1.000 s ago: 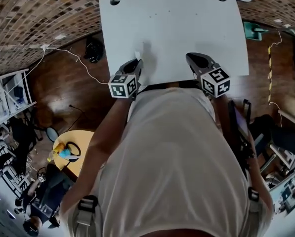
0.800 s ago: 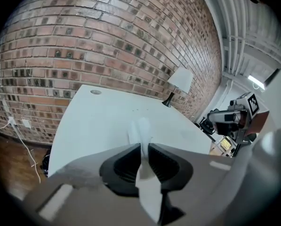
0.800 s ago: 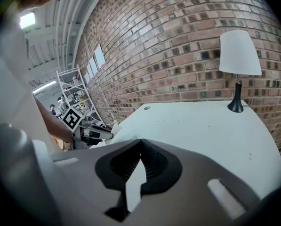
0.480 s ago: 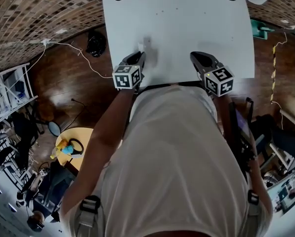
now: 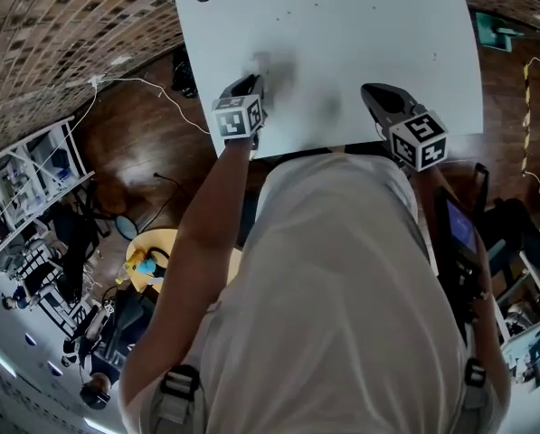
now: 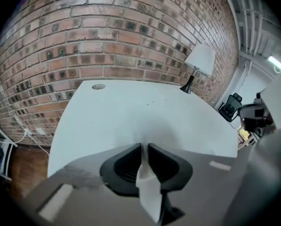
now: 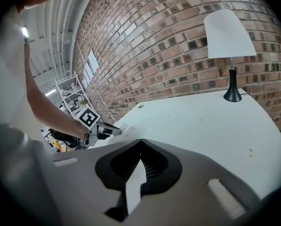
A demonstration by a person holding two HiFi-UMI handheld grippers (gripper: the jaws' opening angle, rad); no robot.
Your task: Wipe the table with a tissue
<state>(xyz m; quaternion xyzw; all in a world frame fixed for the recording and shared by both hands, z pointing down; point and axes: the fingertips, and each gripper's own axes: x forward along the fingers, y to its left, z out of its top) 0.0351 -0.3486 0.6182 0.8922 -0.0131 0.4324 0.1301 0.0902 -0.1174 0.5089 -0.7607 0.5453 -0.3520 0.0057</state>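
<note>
**A:** What is the person wearing?

**B:** A pale grey-beige T-shirt (image 5: 342,278) with short sleeves. Dark straps (image 5: 181,389) with buckles run over both shoulders.

**A:** And the tools?

**B:** The left claw (image 5: 251,81) and right claw (image 5: 372,92) look alike: grey bodies and black ribbed jaws. Each carries a white cube (image 5: 238,117) printed with black square markers.

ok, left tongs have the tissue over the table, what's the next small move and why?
Probably ease the left tongs down until the tissue presses on the table. The tissue is clamped and the tongs tilt down over the table's near left part, but no view shows it touching, so a wipe now might skim air.
</note>
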